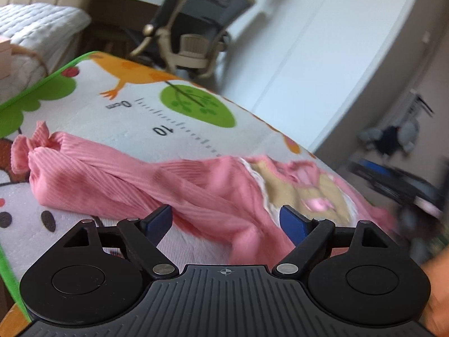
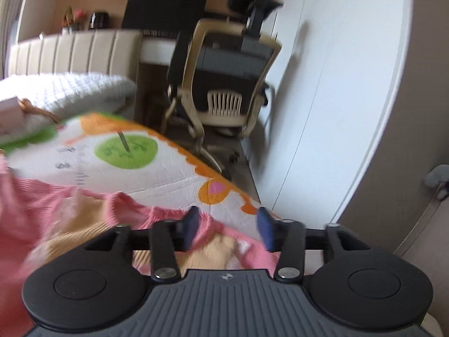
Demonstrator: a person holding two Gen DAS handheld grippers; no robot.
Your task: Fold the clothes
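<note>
- Lying crumpled on the play mat (image 1: 146, 118), the pink garment (image 1: 118, 177) stretches from its gathered cuff near the mat's green left edge to a beige printed panel near the orange right edge.
- Left claw (image 1: 226, 220): jaws wide apart, holding nothing, hovering just above the bunched ribbed fabric at the garment's middle.
- Right claw (image 2: 228, 227): jaws likewise wide apart and empty, poised over the pink hem close to the mat's right edge.
- Stage: the cloth is twisted and unflattened, with no tidy fold visible; the scene suits picking up for spreading.
- Technique: bring each claw down on a single edge of fabric, not a thick bunch, so layers do not drag together.
- Technique: close fully before lifting; ribbed knit stretches, so pull evenly with both claws.
- Caution: both views are motion-blurred, so exact contact between pads and cloth cannot be confirmed.
- Caution: keep the garment clear of the mat's right edge, where it could slide off.
</note>
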